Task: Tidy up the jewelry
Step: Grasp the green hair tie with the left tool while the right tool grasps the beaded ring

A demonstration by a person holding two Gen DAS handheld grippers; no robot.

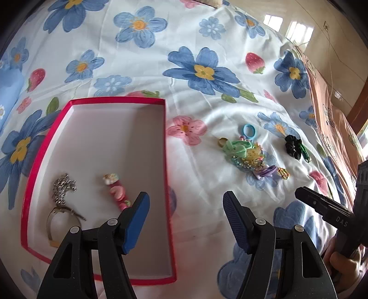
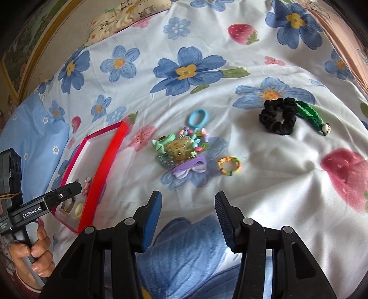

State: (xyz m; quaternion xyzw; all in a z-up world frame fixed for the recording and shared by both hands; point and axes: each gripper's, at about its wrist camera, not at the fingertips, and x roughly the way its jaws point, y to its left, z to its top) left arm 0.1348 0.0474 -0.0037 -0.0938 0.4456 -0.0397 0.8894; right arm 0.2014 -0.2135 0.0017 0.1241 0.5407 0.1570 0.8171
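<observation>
A red-rimmed box [image 1: 115,100] with a white floor lies on the flowered bedsheet. It holds a silver chain [image 1: 62,187], a pink clip [image 1: 117,191] and a gold band [image 1: 62,218]. My left gripper [image 1: 185,202] hovers open over the box's right rim, with nothing between its fingers. To the right of the box sits a pile of colourful hair jewelry [image 2: 181,147], with a blue hair ring [image 2: 197,118], a purple bow [image 2: 191,168] and a small multicoloured ring [image 2: 228,166]. My right gripper [image 2: 188,200] is open and empty, just in front of the pile.
A black scrunchie [image 2: 278,118] and a green clip [image 2: 310,115] lie farther right of the pile. A patterned pillow [image 2: 128,13] sits at the bed's far end, a pink blanket [image 1: 326,103] along its right side. A person's hand [image 2: 34,253] grips the left tool's handle.
</observation>
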